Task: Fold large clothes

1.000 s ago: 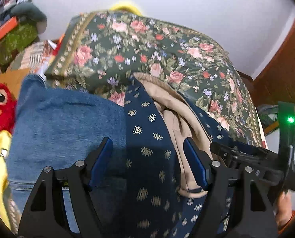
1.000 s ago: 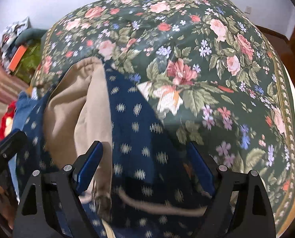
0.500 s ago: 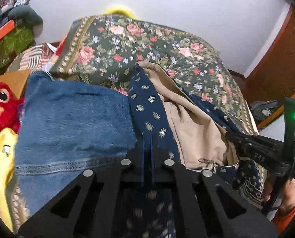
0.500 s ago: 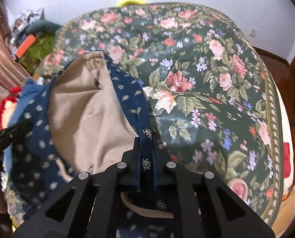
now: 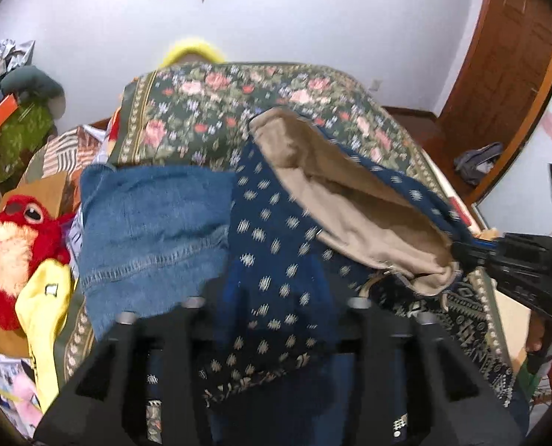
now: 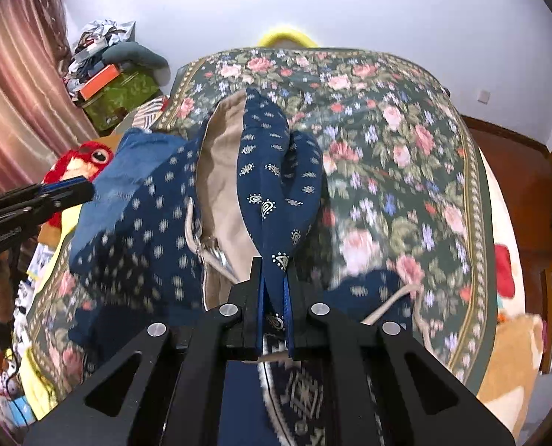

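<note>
A navy patterned garment (image 5: 276, 245) with a beige lining (image 5: 350, 208) is bunched on the floral bedspread (image 5: 209, 119). My right gripper (image 6: 274, 297) is shut on a fold of the navy cloth (image 6: 265, 171) and holds it up off the bed; the left wrist view shows it (image 5: 456, 251) at the garment's right edge. The jaws of my left gripper (image 5: 278, 297) are opening, with navy cloth draped loosely between the fingers; from the right wrist view it (image 6: 84, 187) sits at the garment's left side. Folded blue jeans (image 5: 146, 230) lie just left of the garment.
A red plush toy (image 5: 12, 245) and a yellow cloth (image 5: 45, 297) lie at the bed's left edge. Boxes and clutter (image 6: 112, 85) are stacked by the curtain. A wooden door (image 5: 499, 93) stands to the right. The far half of the bedspread (image 6: 387, 130) is bare.
Both grippers closed on the navy cloth and rose with it, pulling back from the bed. The left jaws have since parted again; the right stays shut.
</note>
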`<move>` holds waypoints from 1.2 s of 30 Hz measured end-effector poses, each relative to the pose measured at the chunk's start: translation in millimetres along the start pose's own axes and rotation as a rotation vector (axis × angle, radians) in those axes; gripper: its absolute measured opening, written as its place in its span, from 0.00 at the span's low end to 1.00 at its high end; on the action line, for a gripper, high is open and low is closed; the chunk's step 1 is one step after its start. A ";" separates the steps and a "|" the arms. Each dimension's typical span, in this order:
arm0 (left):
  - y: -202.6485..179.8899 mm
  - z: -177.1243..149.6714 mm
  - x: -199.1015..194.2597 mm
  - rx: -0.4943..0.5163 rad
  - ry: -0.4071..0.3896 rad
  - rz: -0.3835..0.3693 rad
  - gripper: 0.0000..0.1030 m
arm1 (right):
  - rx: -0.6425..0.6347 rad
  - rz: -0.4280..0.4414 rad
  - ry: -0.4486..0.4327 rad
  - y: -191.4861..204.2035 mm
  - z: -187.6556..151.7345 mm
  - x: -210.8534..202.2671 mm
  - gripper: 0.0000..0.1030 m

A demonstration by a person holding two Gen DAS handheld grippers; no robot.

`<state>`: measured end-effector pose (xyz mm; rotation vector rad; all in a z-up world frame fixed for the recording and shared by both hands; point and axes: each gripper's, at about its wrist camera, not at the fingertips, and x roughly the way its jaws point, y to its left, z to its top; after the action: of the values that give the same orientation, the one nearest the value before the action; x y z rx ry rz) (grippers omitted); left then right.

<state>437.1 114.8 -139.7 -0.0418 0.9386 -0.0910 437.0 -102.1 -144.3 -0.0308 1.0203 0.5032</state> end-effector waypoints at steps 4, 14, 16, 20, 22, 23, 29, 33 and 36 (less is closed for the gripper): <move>7.8 -2.3 20.4 -0.044 0.048 -0.028 0.48 | 0.035 -0.004 0.013 -11.7 -11.1 5.5 0.07; 14.2 44.5 92.7 -0.217 0.097 -0.100 0.50 | 0.097 -0.006 0.024 -41.1 -15.4 46.2 0.09; 15.6 55.8 112.0 -0.222 0.123 -0.070 0.51 | 0.108 0.000 0.028 -46.4 -18.3 55.0 0.09; 25.6 70.3 140.8 -0.264 0.123 0.000 0.51 | 0.133 0.029 0.035 -55.2 -24.0 65.1 0.09; 27.6 71.9 148.6 -0.254 0.109 0.057 0.26 | 0.139 0.040 0.035 -58.1 -25.7 67.9 0.09; 28.4 70.8 152.0 -0.248 0.108 0.072 0.19 | 0.140 0.045 0.033 -59.2 -26.4 68.5 0.09; 31.4 61.3 137.5 -0.231 0.080 0.046 0.09 | 0.153 0.056 0.019 -59.3 -27.1 64.5 0.09; 22.2 54.6 86.7 -0.175 0.020 0.001 0.08 | 0.154 0.048 -0.019 -55.0 -27.0 51.0 0.08; 13.7 41.3 40.5 -0.120 -0.029 -0.032 0.08 | 0.136 0.055 -0.054 -44.3 -26.5 29.0 0.08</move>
<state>495.1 124.4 -148.9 -0.1688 0.9143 -0.0632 446.3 -136.9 -191.4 0.1318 1.0029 0.4809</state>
